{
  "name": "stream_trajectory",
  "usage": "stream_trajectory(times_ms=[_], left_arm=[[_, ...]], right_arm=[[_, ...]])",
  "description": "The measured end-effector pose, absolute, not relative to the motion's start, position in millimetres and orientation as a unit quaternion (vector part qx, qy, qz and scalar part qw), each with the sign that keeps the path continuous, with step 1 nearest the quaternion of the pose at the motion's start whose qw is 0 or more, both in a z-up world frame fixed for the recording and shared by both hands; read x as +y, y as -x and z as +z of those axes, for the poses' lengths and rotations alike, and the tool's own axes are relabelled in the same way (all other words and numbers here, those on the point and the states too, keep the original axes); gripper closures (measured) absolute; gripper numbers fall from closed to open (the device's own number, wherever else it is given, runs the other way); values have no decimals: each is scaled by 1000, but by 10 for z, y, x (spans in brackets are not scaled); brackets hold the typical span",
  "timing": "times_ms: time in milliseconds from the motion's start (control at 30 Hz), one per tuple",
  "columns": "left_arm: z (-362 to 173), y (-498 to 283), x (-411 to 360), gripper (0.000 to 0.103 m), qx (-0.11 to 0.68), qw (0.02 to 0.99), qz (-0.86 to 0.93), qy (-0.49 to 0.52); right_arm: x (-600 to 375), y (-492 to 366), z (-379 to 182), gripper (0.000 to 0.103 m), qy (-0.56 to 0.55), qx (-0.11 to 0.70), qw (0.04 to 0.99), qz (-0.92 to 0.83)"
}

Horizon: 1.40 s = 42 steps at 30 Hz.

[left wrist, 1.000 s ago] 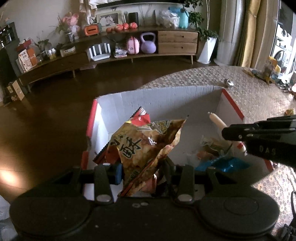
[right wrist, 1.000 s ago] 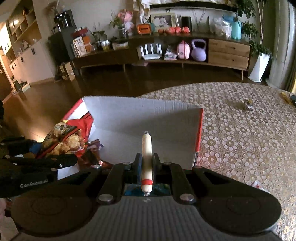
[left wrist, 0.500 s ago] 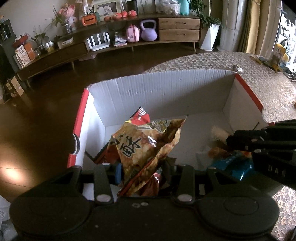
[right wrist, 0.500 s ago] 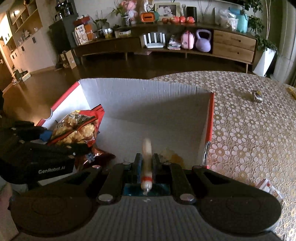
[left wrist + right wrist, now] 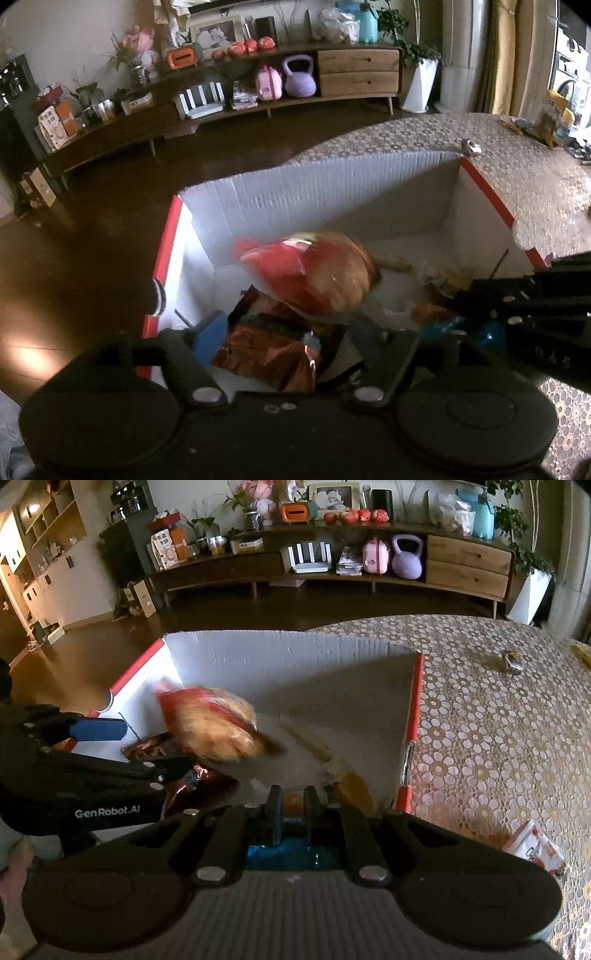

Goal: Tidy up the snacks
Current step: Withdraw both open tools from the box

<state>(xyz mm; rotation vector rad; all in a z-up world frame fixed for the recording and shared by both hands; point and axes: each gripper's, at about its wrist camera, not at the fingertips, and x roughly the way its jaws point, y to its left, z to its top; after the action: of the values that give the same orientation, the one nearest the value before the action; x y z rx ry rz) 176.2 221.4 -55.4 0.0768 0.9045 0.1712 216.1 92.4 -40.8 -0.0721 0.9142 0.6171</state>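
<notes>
A white cardboard box (image 5: 332, 192) with red edges stands on the table, also in the right wrist view (image 5: 288, 657). My left gripper (image 5: 284, 325) is open over its near left part. A red-and-yellow snack bag (image 5: 314, 273) is blurred in mid-fall in front of it, free of the fingers; it also shows in the right wrist view (image 5: 214, 727). My right gripper (image 5: 293, 805) is open and empty over the box's near right part. A thin sausage stick (image 5: 395, 264) lies on the box floor. Other wrappers (image 5: 273, 350) lie under the left gripper.
A patterned lace tablecloth (image 5: 498, 720) covers the table right of the box. A small red-and-white packet (image 5: 535, 849) lies on it near my right gripper. A small shiny object (image 5: 513, 661) sits farther back. Beyond the table edge lie dark floor and a long sideboard (image 5: 332, 565).
The left gripper has opened and let go of the snack bag, which is dropping into the box. The right gripper has opened and released the sausage stick, which now lies on the box floor.
</notes>
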Motion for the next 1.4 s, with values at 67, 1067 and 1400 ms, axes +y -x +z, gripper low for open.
stream_trajectory(times_ms=[67,1067,1400], left_arm=[[-507,-1729,2215,24,430,898,85,-37],[270,-941,1576,5,324,945,43,-10],[322,-759,1169,1,304,953,15,4]], right_arm=[[895,-2126,-364,92,34,430,853,293],[20,-1394,417,84,-10,353,887,299],[-577,-1149,526,32,-33,325,903,279]])
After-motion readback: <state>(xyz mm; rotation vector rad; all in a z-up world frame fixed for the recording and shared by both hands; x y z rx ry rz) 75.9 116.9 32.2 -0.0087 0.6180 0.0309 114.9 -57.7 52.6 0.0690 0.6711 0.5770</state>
